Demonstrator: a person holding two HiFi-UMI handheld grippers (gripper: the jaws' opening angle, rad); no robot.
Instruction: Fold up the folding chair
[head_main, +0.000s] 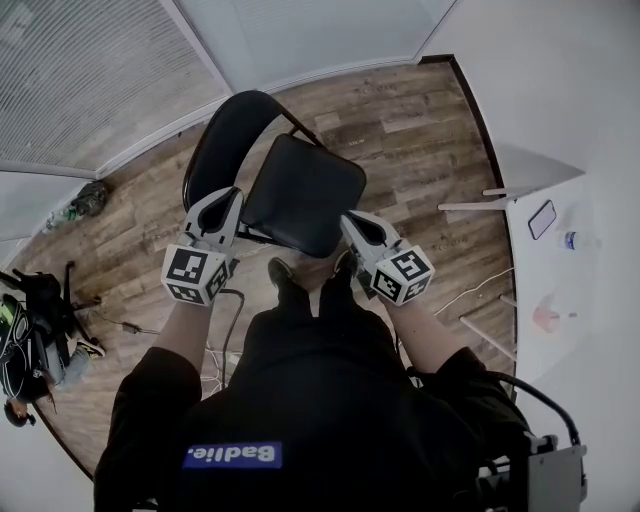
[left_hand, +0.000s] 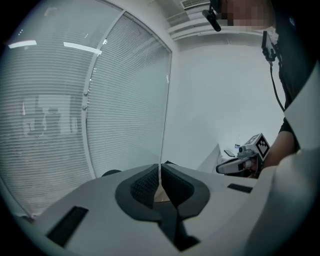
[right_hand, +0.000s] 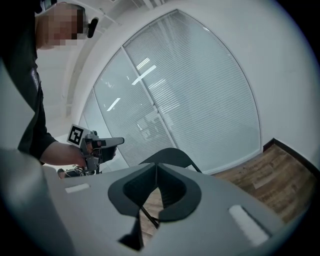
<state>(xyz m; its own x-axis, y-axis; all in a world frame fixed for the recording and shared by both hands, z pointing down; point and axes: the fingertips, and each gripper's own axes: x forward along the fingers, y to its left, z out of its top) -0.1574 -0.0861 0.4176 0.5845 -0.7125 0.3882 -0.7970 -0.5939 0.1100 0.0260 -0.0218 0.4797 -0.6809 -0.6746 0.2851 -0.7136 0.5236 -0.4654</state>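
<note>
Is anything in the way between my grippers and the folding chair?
Nothing visible does. The left gripper and right gripper, both shut and empty, flank the folding chair at its seat.

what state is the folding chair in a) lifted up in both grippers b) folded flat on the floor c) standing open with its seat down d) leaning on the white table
c: the folding chair stands open on the wood floor, seat flat, and both the left gripper and right gripper are shut with nothing between their jaws.
</note>
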